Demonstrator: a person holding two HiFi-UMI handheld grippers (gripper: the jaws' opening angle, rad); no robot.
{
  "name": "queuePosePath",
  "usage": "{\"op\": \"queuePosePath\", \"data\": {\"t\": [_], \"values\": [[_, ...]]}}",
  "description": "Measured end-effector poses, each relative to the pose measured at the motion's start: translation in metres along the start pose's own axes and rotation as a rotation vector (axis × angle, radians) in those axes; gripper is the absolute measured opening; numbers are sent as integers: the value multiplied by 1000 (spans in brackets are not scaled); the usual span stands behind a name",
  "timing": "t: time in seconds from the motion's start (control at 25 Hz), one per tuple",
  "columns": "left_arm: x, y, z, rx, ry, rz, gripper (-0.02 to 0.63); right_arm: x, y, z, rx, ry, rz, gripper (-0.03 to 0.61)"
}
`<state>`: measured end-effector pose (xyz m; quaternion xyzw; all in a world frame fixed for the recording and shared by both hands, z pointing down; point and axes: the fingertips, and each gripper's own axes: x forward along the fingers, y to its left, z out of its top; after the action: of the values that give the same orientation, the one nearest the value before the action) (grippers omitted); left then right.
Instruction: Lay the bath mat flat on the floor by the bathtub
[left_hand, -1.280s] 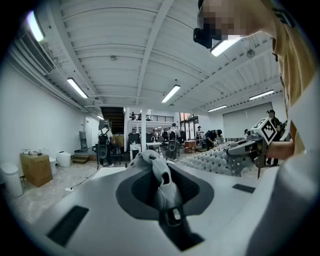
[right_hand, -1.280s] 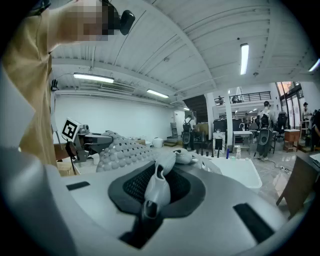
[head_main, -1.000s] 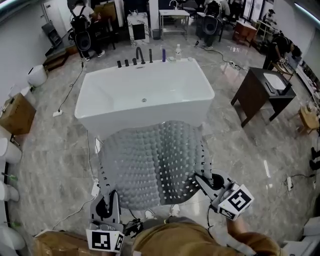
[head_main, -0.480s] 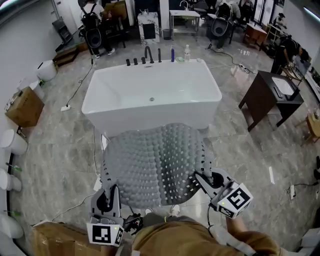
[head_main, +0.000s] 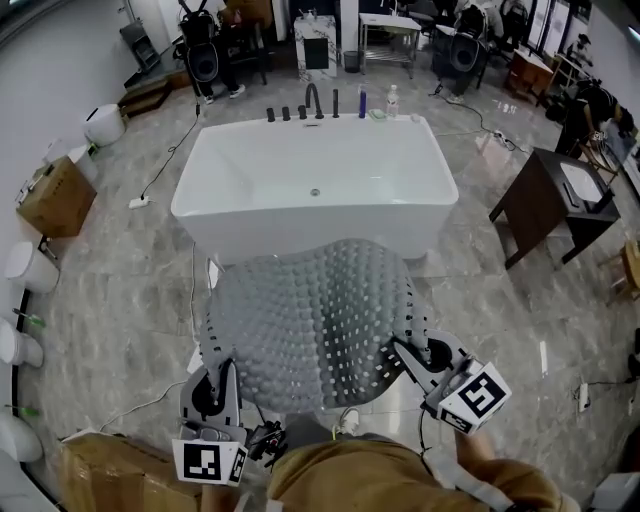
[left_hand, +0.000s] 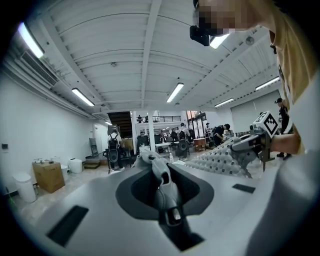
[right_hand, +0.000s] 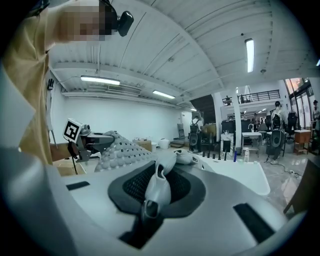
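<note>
The grey bath mat, covered in rounded bumps, hangs spread in the air between my two grippers, just in front of the white bathtub. My left gripper is shut on the mat's near left corner. My right gripper is shut on its near right corner. In the left gripper view a fold of mat is pinched between the jaws, and the right gripper shows across the mat. In the right gripper view another pinched fold shows, with the left gripper and the tub beyond.
A dark wooden table stands right of the tub. A cardboard box and white vessels line the left wall. A cable runs over the marble floor. Bottles and taps stand on the tub's far rim. People stand far back.
The head view has drifted, so the tub sits further right in frame. Both grippers keep their grip, and the mat stays spread before the tub.
</note>
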<state>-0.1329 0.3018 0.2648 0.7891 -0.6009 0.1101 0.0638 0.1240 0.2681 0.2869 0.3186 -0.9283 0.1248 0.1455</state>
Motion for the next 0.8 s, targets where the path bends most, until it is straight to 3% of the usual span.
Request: {"op": "queuePosePath", "data": {"t": [0.24, 0.8], "values": [[42, 13, -12, -13, 2, -52, 48, 24, -26, 6, -6, 15, -58, 44], [145, 98, -17, -41, -17, -157, 48, 122, -61, 33, -25, 58, -178, 44]]}}
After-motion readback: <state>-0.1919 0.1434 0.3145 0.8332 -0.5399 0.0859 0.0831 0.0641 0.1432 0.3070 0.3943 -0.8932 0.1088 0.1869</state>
